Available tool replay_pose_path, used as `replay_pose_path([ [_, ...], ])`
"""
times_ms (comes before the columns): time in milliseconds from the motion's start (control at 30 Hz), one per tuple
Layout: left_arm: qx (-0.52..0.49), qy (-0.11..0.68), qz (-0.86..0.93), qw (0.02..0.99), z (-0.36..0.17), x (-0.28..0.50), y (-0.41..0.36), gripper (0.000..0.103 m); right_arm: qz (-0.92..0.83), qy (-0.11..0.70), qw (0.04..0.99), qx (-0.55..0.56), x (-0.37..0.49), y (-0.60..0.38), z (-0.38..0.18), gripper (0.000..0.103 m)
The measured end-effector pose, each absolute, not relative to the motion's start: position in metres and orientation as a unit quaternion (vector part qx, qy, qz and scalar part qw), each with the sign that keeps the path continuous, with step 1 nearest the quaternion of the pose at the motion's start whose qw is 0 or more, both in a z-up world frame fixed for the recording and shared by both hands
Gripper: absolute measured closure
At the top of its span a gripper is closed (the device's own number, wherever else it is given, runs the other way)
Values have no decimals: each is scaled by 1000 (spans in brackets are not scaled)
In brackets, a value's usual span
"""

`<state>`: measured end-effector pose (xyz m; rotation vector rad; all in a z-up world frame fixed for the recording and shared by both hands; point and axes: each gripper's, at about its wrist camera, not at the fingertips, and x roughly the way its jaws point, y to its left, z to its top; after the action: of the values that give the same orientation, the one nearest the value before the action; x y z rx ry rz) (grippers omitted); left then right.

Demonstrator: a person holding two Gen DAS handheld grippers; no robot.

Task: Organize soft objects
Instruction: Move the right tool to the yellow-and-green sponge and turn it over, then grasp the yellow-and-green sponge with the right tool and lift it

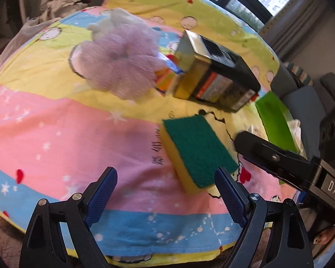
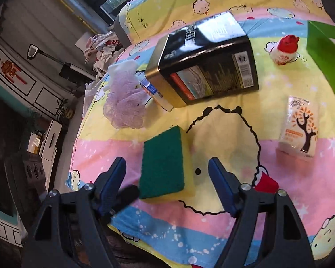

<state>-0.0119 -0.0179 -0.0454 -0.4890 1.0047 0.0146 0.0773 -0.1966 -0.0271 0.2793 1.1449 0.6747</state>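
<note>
both claws gaping wide, gripping nothing: right claw point(image 2: 167, 185) hovering w/ sponge point(image 2: 165, 167) lying btwn fingers, left claw point(image 1: 165, 192) just beside sponge on bedsheet point(image 1: 55, 122).

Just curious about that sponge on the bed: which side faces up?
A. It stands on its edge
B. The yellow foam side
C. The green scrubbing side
C: the sponge lies flat on the bedsheet, green scrubbing layer on top and yellow foam beneath.
</note>
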Motion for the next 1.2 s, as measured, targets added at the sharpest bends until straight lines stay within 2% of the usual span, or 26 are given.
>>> replay_pose_path([
  [200,-206,482,-12,852,-52,-3,-40,26,337,547,755,129,82,-185,-43,30],
  [233,-211,483,-16,850,-53,-2,-42,30,343,554,747,133,84,-183,-47,32],
  [267,-212,483,-21,849,-54,-1,-43,39,341,558,745,133,85,-181,-50,34],
  [333,-216,482,-37,848,-54,1,-47,49,331,561,750,119,86,-178,-56,41],
  [367,-210,482,-40,850,-53,1,-50,57,328,563,750,114,86,-177,-58,42],
  [400,-204,481,-40,852,-52,1,-54,58,330,564,748,114,87,-177,-61,42],
  [1200,-136,363,-56,920,6,-23,-84,59,339,454,816,118,58,-209,8,45],
])
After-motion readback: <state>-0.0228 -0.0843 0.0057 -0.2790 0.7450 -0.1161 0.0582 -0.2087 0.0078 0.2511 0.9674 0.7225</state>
